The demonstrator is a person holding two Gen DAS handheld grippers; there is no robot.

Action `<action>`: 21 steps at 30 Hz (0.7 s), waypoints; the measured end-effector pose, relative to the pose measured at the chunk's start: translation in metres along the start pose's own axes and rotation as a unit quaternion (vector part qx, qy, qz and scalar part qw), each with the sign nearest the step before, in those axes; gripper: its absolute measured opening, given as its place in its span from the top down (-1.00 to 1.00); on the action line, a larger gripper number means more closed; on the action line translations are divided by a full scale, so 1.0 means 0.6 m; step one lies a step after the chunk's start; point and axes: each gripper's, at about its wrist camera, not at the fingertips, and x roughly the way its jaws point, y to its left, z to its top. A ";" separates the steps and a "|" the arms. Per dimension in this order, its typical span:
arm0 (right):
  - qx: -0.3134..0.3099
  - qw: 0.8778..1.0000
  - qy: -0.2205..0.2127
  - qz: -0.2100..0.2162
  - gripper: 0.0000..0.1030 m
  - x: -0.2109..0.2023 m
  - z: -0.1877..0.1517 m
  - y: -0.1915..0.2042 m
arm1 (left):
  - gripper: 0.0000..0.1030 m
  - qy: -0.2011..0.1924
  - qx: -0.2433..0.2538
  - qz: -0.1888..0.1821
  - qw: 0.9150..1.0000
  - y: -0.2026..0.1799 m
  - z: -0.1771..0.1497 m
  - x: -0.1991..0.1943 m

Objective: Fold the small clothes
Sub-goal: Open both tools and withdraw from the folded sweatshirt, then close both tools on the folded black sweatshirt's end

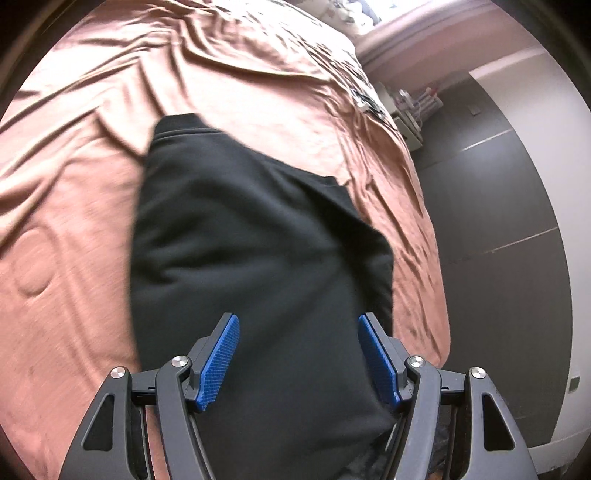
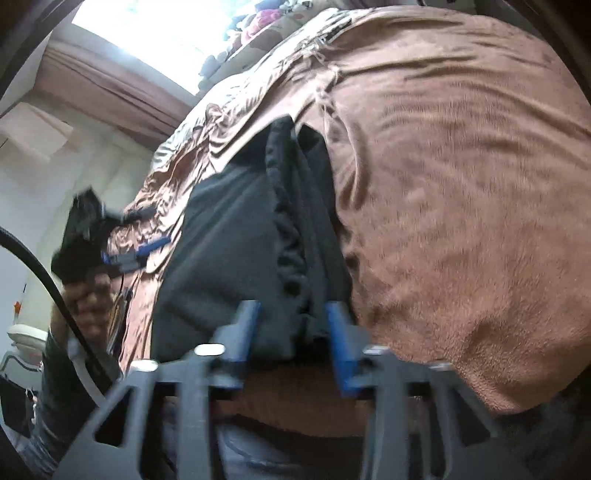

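A black garment point(image 1: 251, 236) lies on the brown bedcover point(image 1: 92, 155), folded into a long shape running away from me. My left gripper point(image 1: 299, 325) is open, its blue pads point(image 1: 221, 354) wide apart above the near end of the garment. In the right wrist view the same garment point(image 2: 229, 243) shows a ruffled waistband edge point(image 2: 291, 236). My right gripper point(image 2: 291, 314) is open, its fingers either side of the garment's near edge; the view is blurred. The left gripper point(image 2: 92, 236) shows there at the far left, in a hand.
The bed's right edge drops to a dark tiled floor point(image 1: 491, 206). A small shelf with bottles point(image 1: 413, 107) stands by the wall. Patterned bedding and soft toys point(image 2: 258, 22) lie at the bed's far end, below a bright window point(image 2: 159, 33). A black cable point(image 2: 55, 291) crosses the left.
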 end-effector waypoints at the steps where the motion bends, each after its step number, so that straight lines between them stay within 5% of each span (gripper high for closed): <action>1: -0.006 1.000 -0.005 -0.006 -0.19 -0.002 0.004 0.005 | -0.32 -0.002 -0.003 0.001 1.000 0.010 -0.007 -0.008; 10: -0.050 0.997 0.028 -0.055 -0.19 0.045 0.051 0.047 | -0.32 -0.006 -0.027 0.013 1.000 0.094 -0.067 -0.046; 21: -0.092 0.989 0.061 -0.099 -0.19 0.132 0.103 0.079 | -0.31 0.014 -0.048 -0.015 0.999 0.129 -0.117 -0.022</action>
